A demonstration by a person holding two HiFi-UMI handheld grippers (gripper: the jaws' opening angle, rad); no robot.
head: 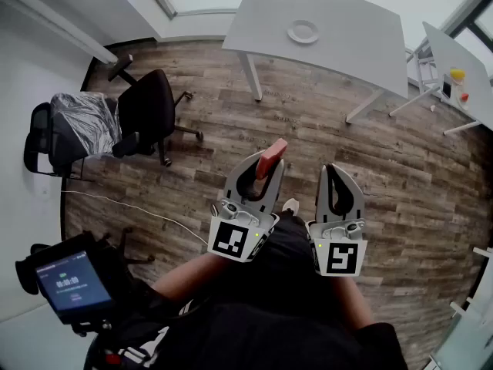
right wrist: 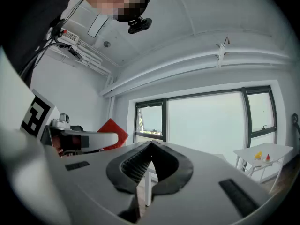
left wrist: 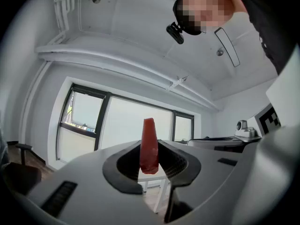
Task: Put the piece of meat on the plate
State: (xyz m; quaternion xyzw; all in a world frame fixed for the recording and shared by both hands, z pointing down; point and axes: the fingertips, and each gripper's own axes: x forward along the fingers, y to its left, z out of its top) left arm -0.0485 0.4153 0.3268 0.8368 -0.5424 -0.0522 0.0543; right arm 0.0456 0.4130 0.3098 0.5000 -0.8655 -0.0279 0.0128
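Observation:
A red piece of meat point(head: 271, 157) stands pinched between the jaws of my left gripper point(head: 266, 168), held level over the wooden floor. In the left gripper view the meat point(left wrist: 149, 146) rises upright from between the black pads, with the gripper point(left wrist: 151, 161) shut on it. My right gripper point(head: 336, 177) is beside it to the right, shut with nothing between its jaws; in its own view the right gripper point(right wrist: 150, 159) has its tips meeting and the meat point(right wrist: 112, 132) shows at the left. The white plate point(head: 303, 31) lies on the grey table point(head: 339, 45) far ahead.
A black office chair point(head: 150, 112) and a second chair with a grey cover point(head: 73, 126) stand at the left. A second table point(head: 466, 72) with small coloured items is at the right. A tripod-mounted screen point(head: 73, 285) sits at the lower left. Wooden floor lies between me and the table.

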